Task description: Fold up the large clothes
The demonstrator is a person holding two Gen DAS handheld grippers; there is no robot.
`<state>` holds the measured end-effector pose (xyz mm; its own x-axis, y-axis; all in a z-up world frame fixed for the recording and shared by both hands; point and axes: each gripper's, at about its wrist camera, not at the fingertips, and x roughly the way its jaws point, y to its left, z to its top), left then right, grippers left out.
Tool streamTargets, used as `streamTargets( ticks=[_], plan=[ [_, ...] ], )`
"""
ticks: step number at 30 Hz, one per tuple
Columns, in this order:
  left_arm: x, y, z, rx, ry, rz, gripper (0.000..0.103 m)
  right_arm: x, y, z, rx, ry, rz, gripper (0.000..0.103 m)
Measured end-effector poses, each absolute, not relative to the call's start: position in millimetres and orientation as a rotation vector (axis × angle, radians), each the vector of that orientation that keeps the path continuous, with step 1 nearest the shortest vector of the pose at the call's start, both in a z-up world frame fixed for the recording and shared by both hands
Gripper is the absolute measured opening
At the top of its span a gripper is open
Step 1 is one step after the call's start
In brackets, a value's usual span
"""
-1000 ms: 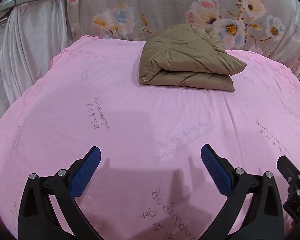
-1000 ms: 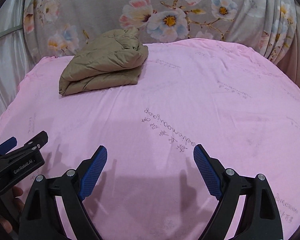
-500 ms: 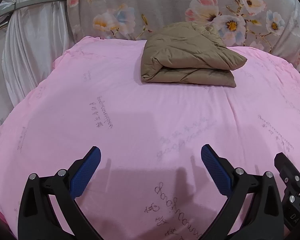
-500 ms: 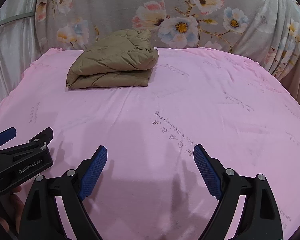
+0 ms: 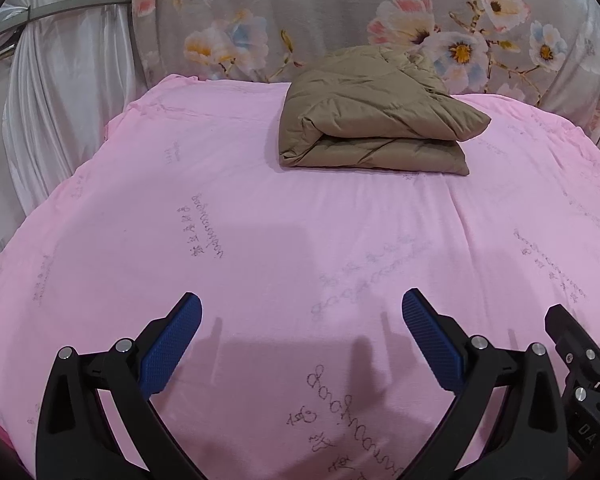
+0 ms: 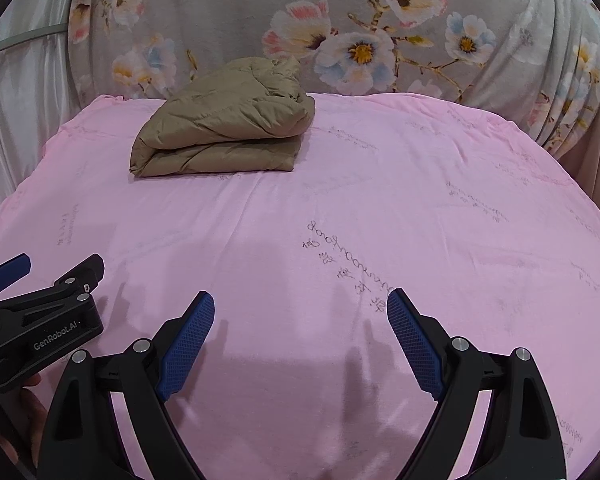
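Note:
A tan quilted jacket (image 5: pixel 372 120) lies folded into a thick bundle at the far side of the pink sheet (image 5: pixel 260 240); it also shows in the right wrist view (image 6: pixel 224 128). My left gripper (image 5: pixel 300 312) is open and empty, hovering over the near part of the sheet, well short of the jacket. My right gripper (image 6: pixel 300 308) is open and empty too, beside the left one. The left gripper also shows at the left edge of the right wrist view (image 6: pixel 48 276).
The pink sheet (image 6: pixel 420 220) covers a table-like surface with rounded edges. A floral curtain (image 5: pixel 340 20) hangs right behind the jacket. White drapes (image 5: pixel 60 100) hang at the left. The sheet's right edge drops off near more curtain (image 6: pixel 572 100).
Both grippers have tilted and drawn slightly, so the folded jacket sits a little lower and nearer in both views. Both stay open and empty. The jacket has not moved.

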<state>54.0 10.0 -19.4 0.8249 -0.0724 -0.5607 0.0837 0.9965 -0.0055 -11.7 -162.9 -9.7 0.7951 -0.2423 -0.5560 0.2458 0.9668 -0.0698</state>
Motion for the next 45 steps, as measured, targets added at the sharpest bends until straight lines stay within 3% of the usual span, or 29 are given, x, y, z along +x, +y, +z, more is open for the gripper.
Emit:
streamTargets(
  ticks=[45],
  plan=[
    [55.2, 5.7, -19.7, 0.037, 0.600, -0.086, 0.098, -11.3, -165.1, -9.8, 0.004, 0.599, -0.259, 0.086]
  ],
)
